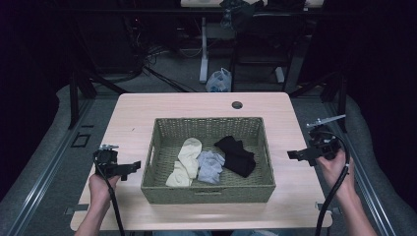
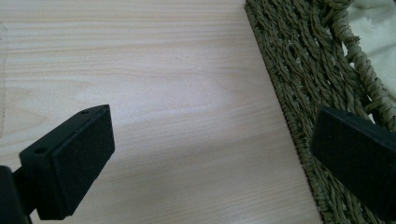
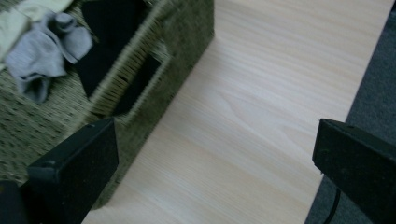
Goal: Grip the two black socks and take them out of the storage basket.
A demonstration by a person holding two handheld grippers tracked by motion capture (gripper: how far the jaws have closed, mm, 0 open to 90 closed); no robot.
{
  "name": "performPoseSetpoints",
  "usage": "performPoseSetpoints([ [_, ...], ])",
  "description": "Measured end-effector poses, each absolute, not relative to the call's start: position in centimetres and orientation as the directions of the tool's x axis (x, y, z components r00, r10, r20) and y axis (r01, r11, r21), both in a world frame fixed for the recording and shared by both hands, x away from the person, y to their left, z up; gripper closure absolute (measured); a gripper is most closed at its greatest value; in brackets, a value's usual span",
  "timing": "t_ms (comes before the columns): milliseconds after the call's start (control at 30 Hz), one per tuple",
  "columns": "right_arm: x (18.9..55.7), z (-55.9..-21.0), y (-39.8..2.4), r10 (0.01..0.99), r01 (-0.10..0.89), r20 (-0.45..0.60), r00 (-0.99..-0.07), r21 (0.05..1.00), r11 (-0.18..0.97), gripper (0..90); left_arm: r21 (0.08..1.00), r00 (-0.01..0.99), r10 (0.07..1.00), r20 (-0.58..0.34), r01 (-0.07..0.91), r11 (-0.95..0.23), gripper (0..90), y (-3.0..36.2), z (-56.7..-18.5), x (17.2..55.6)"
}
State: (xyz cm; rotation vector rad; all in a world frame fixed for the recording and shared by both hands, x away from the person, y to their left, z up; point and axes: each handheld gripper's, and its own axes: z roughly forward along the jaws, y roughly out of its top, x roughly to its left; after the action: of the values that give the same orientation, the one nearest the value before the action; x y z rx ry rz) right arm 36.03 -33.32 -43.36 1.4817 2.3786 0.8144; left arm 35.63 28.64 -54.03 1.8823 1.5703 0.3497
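Black-jawed, the left hand-held gripper [image 1: 134, 166] and the right hand-held gripper [image 1: 294, 155] hovered wide open and empty over the desk [image 1: 196, 101], one on either side of the woven basket [image 1: 206, 189]. Inside lay cream socks [image 1: 185, 160], grey socks [image 1: 211, 166] and black socks [image 1: 237, 155].

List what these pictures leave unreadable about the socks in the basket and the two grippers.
- Cream socks: high view too small to count them; the left gripper view's edge cuts them off.
- Black socks: dark, folds unreadable; the basket wall hides part in the right gripper view.
- Grey socks: bunched, number unclear.
- Left gripper, right gripper: jaws cut off by frame edges.
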Motion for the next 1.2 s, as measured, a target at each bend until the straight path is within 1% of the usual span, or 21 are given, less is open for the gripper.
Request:
performPoseSetpoints([
  [67,36.2,-42.1,-32.1,0.867,0.737,0.086,-0.492,0.572,0.361,1.1,0.625,0.247,0.948,-0.203,0.778,-0.069,0.2,28.7,-54.0,35.7],
  [133,36.3,-41.8,-31.8,0.863,0.733,0.078,-0.500,0.569,0.373,1.8,0.627,0.245,0.947,-0.205,0.777,-0.066,0.2,28.6,-54.1,35.7],
  [167,36.6,-40.9,-30.8,0.852,0.716,0.070,-0.519,0.580,0.389,4.5,0.624,0.247,0.947,-0.204,0.778,-0.068,0.2,28.7,-54.1,35.7],
  [233,36.8,-40.3,-30.0,0.843,0.705,0.057,-0.535,0.580,0.408,6.3,0.626,0.247,0.947,-0.204,0.777,-0.068,0.2,28.6,-54.1,35.7],
  [333,37.1,-39.6,-29.0,0.830,0.693,0.055,-0.554,0.583,0.424,6.9,0.625,0.248,0.947,-0.206,0.777,-0.068,0.2,28.6,-54.1,35.7],
  [500,38.3,-38.6,-25.3,0.793,0.665,0.038,-0.608,0.570,0.483,7.7,0.624,0.248,0.946,-0.208,0.778,-0.067,0.2,28.6,-54.1,35.7],
  [533,38.3,-38.6,-25.3,0.793,0.665,0.038,-0.608,0.570,0.483,7.7,0.624,0.248,0.946,-0.209,0.779,-0.066,0.2,28.6,-54.1,35.8],
  [600,38.9,-38.6,-23.5,0.775,0.655,0.027,-0.631,0.555,0.513,7.9,0.624,0.248,0.946,-0.210,0.778,-0.066,0.2,28.6,-54.1,35.8],
  [633,38.9,-38.6,-23.5,0.775,0.655,0.027,-0.631,0.555,0.513,7.9,0.624,0.248,0.946,-0.210,0.778,-0.066,0.2,28.6,-54.1,35.8],
  [700,39.5,-38.8,-21.8,0.765,0.649,0.021,-0.643,0.545,0.531,9.4,0.622,0.247,0.945,-0.213,0.780,-0.064,0.2,28.6,-54.1,35.8],
  [767,39.7,-39.0,-21.3,0.759,0.646,0.020,-0.650,0.540,0.539,9.9,0.623,0.247,0.946,-0.212,0.780,-0.064,0.2,28.6,-54.2,35.8],
  [867,40.5,-39.9,-19.4,0.743,0.642,0.004,-0.669,0.506,0.575,12.1,0.622,0.247,0.945,-0.214,0.780,-0.063,0.2,28.6,-54.2,35.8],
  [1000,41.0,-40.6,-18.3,0.734,0.642,0.002,-0.679,0.487,0.592,12.6,0.624,0.250,0.944,-0.214,0.779,-0.065,0.2,28.6,-54.2,35.8],
  [1033,41.3,-41.1,-17.6,0.730,0.646,-0.005,-0.683,0.461,0.608,13.9,0.624,0.250,0.944,-0.214,0.779,-0.065,0.2,28.6,-54.2,35.8],
  [1100,41.4,-41.4,-17.3,0.733,0.648,-0.006,-0.680,0.463,0.605,14.1,0.624,0.251,0.944,-0.214,0.779,-0.065,0.2,28.5,-54.2,35.8],
  [1133,41.8,-42.1,-16.6,0.729,0.653,-0.013,-0.684,0.436,0.620,16.1,0.622,0.254,0.943,-0.215,0.780,-0.068,0.2,28.5,-54.2,35.9],
  [1167,42.0,-42.4,-16.4,0.731,0.656,-0.014,-0.682,0.431,0.620,18.9,0.621,0.254,0.943,-0.215,0.780,-0.069,0.2,28.5,-54.2,35.9],
  [1200,42.2,-42.9,-16.1,0.724,0.654,-0.011,-0.690,0.418,0.630,19.3,0.622,0.253,0.943,-0.214,0.780,-0.068,0.2,28.5,-54.2,35.9],
])
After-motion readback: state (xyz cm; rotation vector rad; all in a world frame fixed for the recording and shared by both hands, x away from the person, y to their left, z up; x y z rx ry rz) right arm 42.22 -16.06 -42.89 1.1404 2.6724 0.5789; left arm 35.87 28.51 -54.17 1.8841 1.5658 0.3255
